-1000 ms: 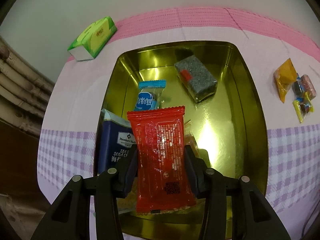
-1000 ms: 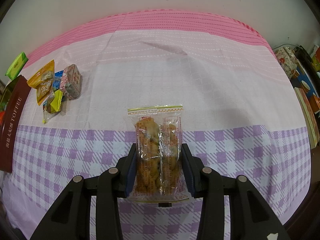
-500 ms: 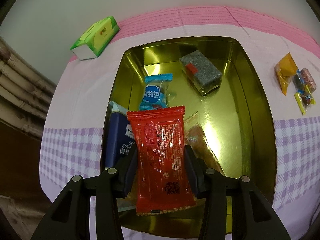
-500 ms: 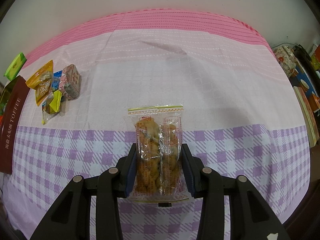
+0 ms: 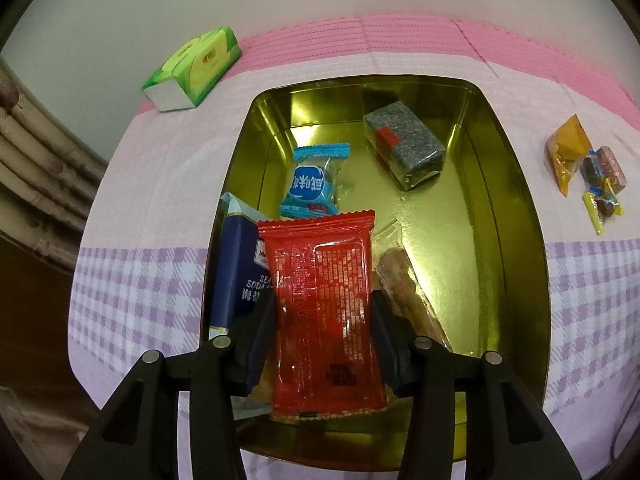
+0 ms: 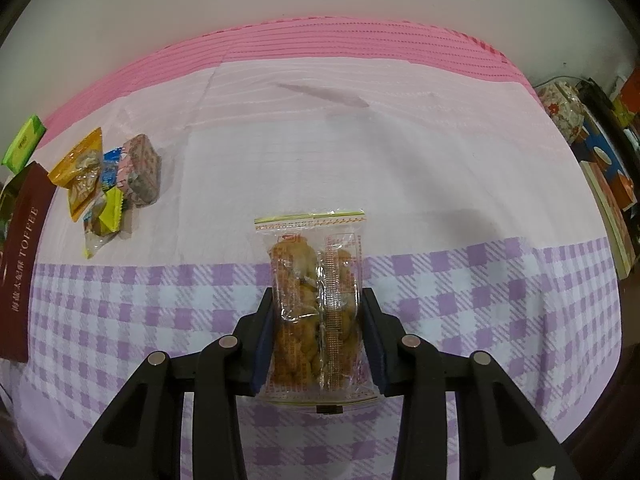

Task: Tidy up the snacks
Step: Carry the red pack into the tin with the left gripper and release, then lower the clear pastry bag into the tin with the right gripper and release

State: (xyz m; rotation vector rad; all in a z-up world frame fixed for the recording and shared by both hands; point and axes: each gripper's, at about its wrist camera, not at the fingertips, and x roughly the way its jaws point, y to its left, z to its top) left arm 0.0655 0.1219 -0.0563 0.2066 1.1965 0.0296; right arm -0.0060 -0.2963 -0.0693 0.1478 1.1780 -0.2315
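Note:
My left gripper (image 5: pixel 323 302) is shut on a red snack packet (image 5: pixel 325 300) and holds it above the near end of a gold tin (image 5: pixel 516 240). In the tin lie a dark blue soda cracker pack (image 5: pixel 236 264), a light blue candy packet (image 5: pixel 314 182), a grey wrapped block (image 5: pixel 404 146) and a clear pack of fried snacks (image 5: pixel 404 280). My right gripper (image 6: pixel 318 312) is shut on a clear packet of golden fried snacks (image 6: pixel 316 304) above the checked cloth. A small heap of loose snacks (image 6: pixel 108 184) lies left of it; it also shows in the left wrist view (image 5: pixel 584 168).
A green tissue pack (image 5: pixel 192 70) lies at the table's far left corner. The tin's dark red lid (image 6: pixel 20 256) marked TOFFEE lies at the left edge of the right wrist view. Boxes and a floral jar (image 6: pixel 568 108) stand off the table's right side.
The left gripper has pulled back and risen a little with the red packet, so more of the tin shows. The right gripper has hardly moved.

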